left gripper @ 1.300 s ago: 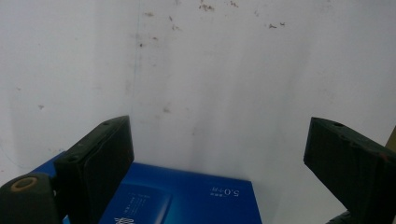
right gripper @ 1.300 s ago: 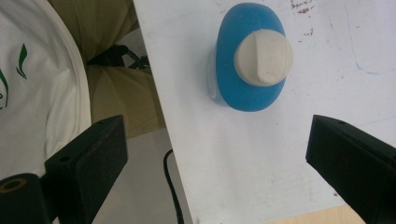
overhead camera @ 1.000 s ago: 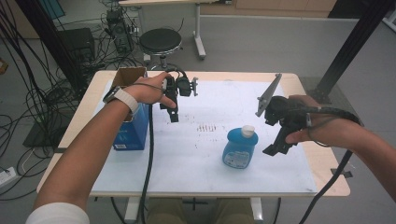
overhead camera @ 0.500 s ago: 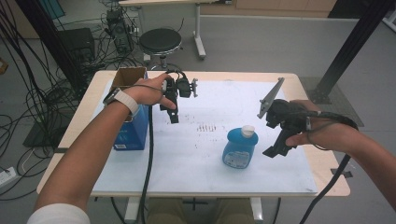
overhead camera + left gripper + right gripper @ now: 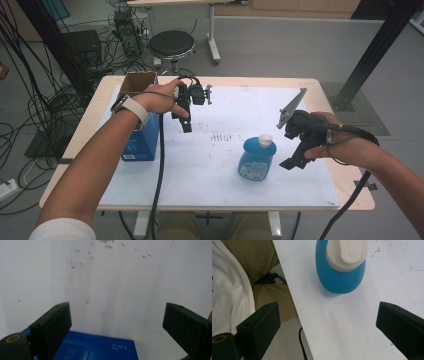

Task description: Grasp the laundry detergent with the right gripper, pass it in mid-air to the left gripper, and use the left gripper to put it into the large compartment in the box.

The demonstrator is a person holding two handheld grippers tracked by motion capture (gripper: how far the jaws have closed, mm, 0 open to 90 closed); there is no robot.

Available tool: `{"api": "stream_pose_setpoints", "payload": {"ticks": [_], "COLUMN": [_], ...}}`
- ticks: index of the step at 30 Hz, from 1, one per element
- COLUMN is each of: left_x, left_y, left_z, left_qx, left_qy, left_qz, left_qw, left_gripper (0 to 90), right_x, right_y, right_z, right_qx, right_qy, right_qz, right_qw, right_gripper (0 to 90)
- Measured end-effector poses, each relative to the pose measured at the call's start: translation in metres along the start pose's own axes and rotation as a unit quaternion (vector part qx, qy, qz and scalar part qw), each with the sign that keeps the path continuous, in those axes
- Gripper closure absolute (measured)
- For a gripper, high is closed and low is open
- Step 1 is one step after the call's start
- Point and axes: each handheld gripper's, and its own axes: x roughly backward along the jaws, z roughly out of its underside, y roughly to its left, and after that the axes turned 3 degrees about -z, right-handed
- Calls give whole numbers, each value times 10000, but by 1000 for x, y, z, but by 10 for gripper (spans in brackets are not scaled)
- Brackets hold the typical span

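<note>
A blue bottle (image 5: 257,157) with a white cap stands upright on the white table (image 5: 200,170), right of centre. My right gripper (image 5: 294,162) hangs open just to the right of the bottle, pointing down toward the near edge. In the right gripper view the bottle (image 5: 340,266) sits ahead of the wide-apart jaws, with nothing between them. My left gripper (image 5: 186,125) is open above the table's back left, beside a blue box (image 5: 142,142). In the left gripper view the blue box (image 5: 100,348) lies low between the jaws, untouched.
An open cardboard box (image 5: 136,82) stands at the back left corner behind the blue box. Small brown specks (image 5: 224,136) mark the table's middle. A stool (image 5: 171,45) and tangled cables (image 5: 35,115) sit on the floor beyond and left of the table.
My right gripper has drifted slightly down and toward the near edge beside the bottle. The left gripper has stayed about where it was.
</note>
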Motion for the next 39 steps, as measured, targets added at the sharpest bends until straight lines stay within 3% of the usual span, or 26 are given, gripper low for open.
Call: {"api": "stream_pose_setpoints", "payload": {"ticks": [12,39], "left_x": [-1,-3], "left_y": [-1,-2], "left_z": [-1,-2], "left_qx": [-11,-4], "left_qy": [-38,-89], "left_qz": [-9,-6], "left_qw": [10000,10000], "left_gripper": [89,89], "right_x": [-11,-31], "right_y": [-5,-12], "right_z": [8,18], "right_qx": [-116,-203], "right_qy": [-244,-425], "right_qz": [-19,-105], "right_qw": [9996,9988], "right_gripper": [55,57]}}
